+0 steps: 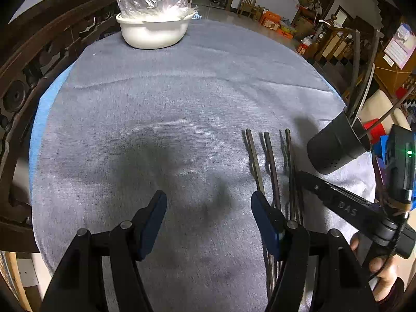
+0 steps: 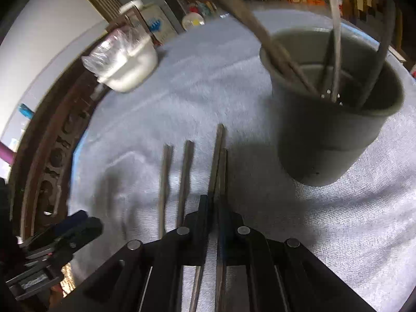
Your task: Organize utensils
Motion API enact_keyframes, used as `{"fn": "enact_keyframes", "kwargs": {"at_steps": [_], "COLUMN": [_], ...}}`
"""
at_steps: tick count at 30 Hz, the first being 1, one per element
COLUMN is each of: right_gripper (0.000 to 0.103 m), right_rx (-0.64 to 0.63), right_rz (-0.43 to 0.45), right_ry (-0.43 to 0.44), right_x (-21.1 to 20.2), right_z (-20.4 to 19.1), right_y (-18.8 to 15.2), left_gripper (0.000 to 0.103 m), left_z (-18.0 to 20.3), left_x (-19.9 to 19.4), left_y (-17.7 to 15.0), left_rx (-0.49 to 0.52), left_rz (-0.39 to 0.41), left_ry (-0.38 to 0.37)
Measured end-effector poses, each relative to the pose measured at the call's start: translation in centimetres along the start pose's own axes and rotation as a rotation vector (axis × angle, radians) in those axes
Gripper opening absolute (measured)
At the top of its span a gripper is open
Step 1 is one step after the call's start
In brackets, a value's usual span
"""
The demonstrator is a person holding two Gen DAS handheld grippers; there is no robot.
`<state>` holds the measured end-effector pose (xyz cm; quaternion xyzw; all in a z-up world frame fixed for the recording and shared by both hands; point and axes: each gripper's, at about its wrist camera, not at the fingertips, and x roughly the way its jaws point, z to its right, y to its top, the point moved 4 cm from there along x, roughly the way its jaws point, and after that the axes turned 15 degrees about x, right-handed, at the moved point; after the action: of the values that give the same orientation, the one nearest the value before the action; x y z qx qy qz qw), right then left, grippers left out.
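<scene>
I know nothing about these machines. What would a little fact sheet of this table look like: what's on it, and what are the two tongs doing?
surface: grey cloth-covered table
container: dark round plastic utensil cup, several chopsticks standing inside
loose utensils: dark chopsticks lying side by side on the cloth
far end: white ceramic bowl topped with clear plastic wrap
left tongs: open, nothing between them
right tongs: shut on two chopsticks
</scene>
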<state>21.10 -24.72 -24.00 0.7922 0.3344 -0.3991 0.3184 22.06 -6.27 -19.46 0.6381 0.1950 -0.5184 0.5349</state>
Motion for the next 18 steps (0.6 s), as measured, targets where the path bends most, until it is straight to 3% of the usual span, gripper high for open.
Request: {"fn": "enact_keyframes", "kwargs": {"at_steps": [12,18], "right_gripper": [0.008,0.009], "right_rx": [0.033,0.052], "right_rz": [-0.039,-0.028], "right_ry": [-0.100,-0.058], "right_x": [0.5,-1.1], "right_z": [0.7,1.9], "right_y": [0.9,0.5], "left_gripper": [0.068,0.068], "left_z": [-0.2,0.1], "left_x": [0.4,0.9], "left_y": [1.1,1.7], "left_rx": [0.003,0.007], "left_rz": [-0.014,-0.026], "left_ry": [-0.042,-0.060]}}
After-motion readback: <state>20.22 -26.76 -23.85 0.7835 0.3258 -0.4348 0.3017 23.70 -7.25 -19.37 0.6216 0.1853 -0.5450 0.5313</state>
